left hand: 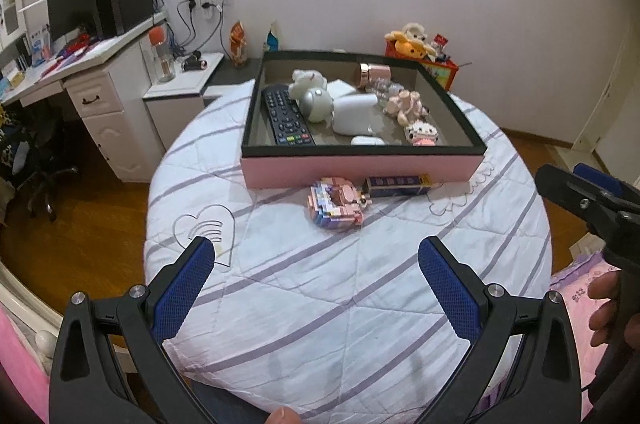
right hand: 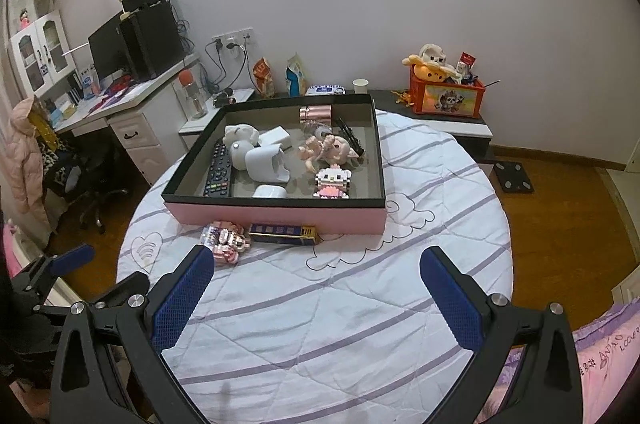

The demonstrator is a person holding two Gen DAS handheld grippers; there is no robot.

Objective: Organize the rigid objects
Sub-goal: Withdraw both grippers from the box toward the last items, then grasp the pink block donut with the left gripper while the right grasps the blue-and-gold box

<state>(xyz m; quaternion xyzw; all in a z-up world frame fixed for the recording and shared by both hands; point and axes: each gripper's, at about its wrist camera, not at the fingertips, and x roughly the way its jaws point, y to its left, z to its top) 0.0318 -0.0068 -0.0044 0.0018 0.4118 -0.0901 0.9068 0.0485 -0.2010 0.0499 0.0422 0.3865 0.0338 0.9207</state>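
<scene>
Jaws spread; block toy [left hand: 335, 205] beside box [left hand: 360, 168].

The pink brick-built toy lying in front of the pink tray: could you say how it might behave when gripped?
The pink brick-built toy looks assembled from tiny blocks, so it is probably stiff yet fragile; a hard squeeze could pop pieces off. Its studded, uneven surface should grip well, and it seems unlikely to roll.

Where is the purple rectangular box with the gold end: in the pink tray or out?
Out. The purple rectangular box with the gold end lies on the striped quilt, against the pink tray's front wall.
</scene>
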